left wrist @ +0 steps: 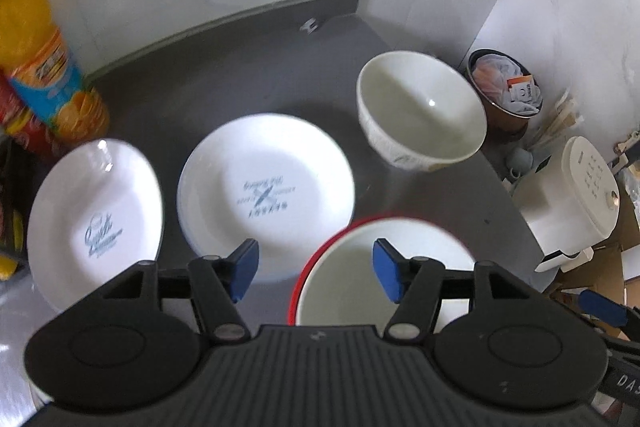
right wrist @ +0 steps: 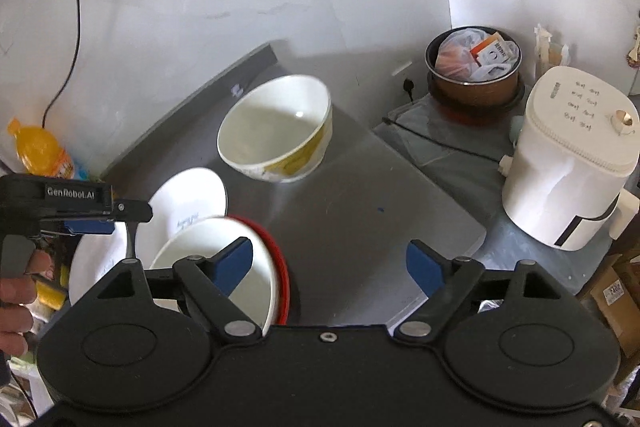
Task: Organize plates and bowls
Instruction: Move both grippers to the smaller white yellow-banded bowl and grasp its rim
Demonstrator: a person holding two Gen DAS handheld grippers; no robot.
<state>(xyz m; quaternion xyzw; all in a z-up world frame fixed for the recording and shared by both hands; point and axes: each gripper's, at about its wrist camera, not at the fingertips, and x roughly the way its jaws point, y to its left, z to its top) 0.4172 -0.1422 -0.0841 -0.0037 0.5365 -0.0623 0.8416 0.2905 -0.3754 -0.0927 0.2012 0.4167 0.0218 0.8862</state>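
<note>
On the grey counter [left wrist: 240,67] lie a white plate with blue print [left wrist: 264,191], a second white plate [left wrist: 96,215] to its left, a cream bowl [left wrist: 420,111] at the back right and a red-rimmed white bowl [left wrist: 360,283] near me. My left gripper [left wrist: 316,271] is open and empty, its jaws hovering over the near edge of the middle plate and the red-rimmed bowl. My right gripper [right wrist: 328,263] is open and empty, above the counter beside the red-rimmed bowl [right wrist: 240,275]. The cream bowl [right wrist: 276,131] stands beyond it. The left gripper [right wrist: 76,207] shows at the left edge.
An orange drink bottle [left wrist: 44,67] and red packaging stand at the left. Off the counter's right edge are a brown pot full of packets [right wrist: 474,67] and a white appliance [right wrist: 572,155]. A black cable [right wrist: 68,27] hangs on the back wall.
</note>
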